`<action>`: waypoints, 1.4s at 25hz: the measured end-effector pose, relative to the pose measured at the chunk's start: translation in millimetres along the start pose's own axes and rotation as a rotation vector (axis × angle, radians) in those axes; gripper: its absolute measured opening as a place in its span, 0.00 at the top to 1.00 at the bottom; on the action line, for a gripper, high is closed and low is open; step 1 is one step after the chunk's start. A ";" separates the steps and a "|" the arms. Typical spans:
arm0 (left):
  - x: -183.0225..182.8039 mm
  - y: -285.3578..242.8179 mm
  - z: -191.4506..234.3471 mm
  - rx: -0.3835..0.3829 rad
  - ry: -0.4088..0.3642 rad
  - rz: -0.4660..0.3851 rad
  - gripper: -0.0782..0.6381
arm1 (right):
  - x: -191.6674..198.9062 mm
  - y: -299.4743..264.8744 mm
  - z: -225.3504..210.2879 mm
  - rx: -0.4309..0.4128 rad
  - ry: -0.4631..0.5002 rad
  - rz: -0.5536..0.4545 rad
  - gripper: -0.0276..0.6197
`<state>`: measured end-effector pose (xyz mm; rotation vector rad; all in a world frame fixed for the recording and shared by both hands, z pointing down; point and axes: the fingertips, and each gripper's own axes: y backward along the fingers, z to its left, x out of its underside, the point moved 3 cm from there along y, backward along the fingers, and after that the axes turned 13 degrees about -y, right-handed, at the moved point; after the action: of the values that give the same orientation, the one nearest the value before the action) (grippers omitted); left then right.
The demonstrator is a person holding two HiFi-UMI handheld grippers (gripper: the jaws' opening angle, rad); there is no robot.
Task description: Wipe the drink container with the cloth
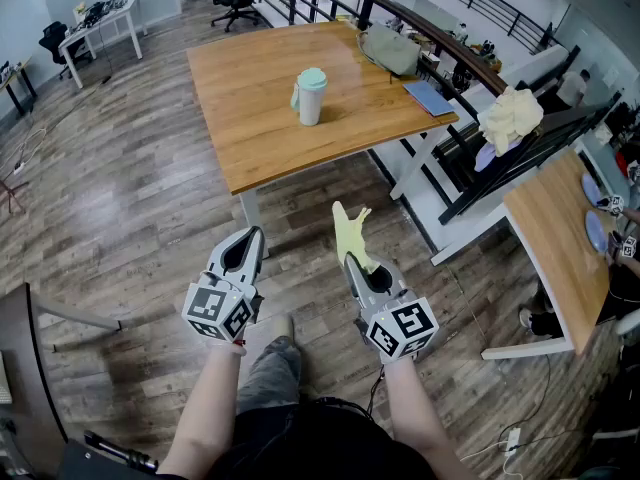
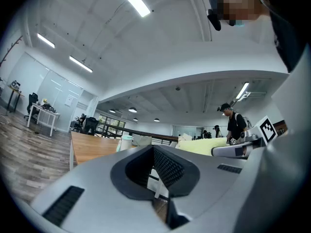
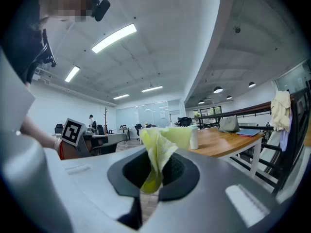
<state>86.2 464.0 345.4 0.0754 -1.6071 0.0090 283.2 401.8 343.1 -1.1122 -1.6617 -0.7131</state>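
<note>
The drink container [image 1: 310,96], a white tumbler with a mint green lid, stands upright near the middle of the wooden table [image 1: 250,138]. It shows small in the left gripper view [image 2: 127,142] and in the right gripper view [image 3: 194,138]. My right gripper [image 1: 349,256] is shut on a yellow cloth [image 1: 352,233] that sticks up from its jaws [image 3: 156,155]. My left gripper [image 1: 253,236] is shut with nothing in it. Both grippers hang over the floor, short of the table's near edge and well apart from the container.
A grey bag [image 1: 390,50] and a blue book [image 1: 430,98] lie at the table's far right. A black railing [image 1: 480,73] with a pale cloth [image 1: 510,118] draped on it runs to the right. Another wooden desk [image 1: 560,248] stands at right. A white table [image 1: 100,18] stands at far left.
</note>
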 end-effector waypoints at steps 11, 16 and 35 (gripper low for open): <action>12.8 -70.2 53.3 0.013 0.007 0.022 0.90 | -7.5 -81.7 -41.4 0.004 -0.022 0.015 0.92; 21.2 -102.0 78.7 0.018 0.031 0.028 0.90 | -8.9 -107.3 -61.7 0.036 -0.033 0.026 0.92; 36.5 -214.3 111.0 0.175 0.070 0.021 0.90 | -32.5 -176.5 -147.5 0.168 -0.124 -0.030 0.92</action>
<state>-14.2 242.8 368.8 0.1915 -1.5343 0.1668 184.5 193.5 372.7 -1.0308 -1.8115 -0.5218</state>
